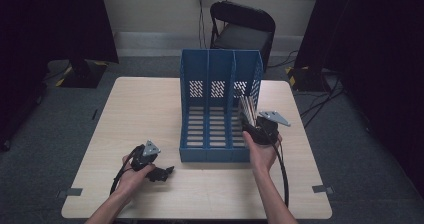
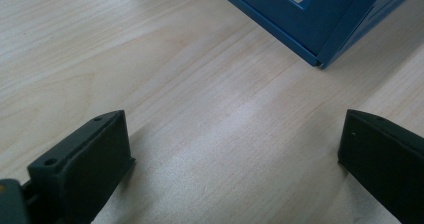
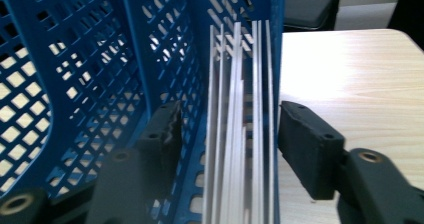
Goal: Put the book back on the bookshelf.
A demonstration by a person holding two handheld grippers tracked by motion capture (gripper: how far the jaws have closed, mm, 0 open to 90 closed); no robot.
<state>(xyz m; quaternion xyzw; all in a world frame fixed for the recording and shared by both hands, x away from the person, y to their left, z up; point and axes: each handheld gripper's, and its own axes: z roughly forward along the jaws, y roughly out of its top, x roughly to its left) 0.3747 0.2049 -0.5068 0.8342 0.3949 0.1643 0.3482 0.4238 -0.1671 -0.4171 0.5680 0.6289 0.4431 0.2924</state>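
On the table's (image 1: 150,109) left, the left gripper (image 1: 161,173) rests wide open and empty, well apart from the papers. Rightward, the blue rack's (image 1: 218,74) first two slots are empty; its right slot holds upright papers (image 3: 240,134). They stand between the right gripper's (image 3: 227,139) half-open jaws, pads apparently clear.

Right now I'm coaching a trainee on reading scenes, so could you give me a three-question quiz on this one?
1. Which compartment of the blue file rack holds the white sheets, seen from the person's side? A left, B middle, C right.
2. True or false: the left gripper holds a sheet.
3. What stands between the right gripper jaws?

Key: 1 C. 2 False; its jaws are open over the table. 3 The white sheets, not clamped.
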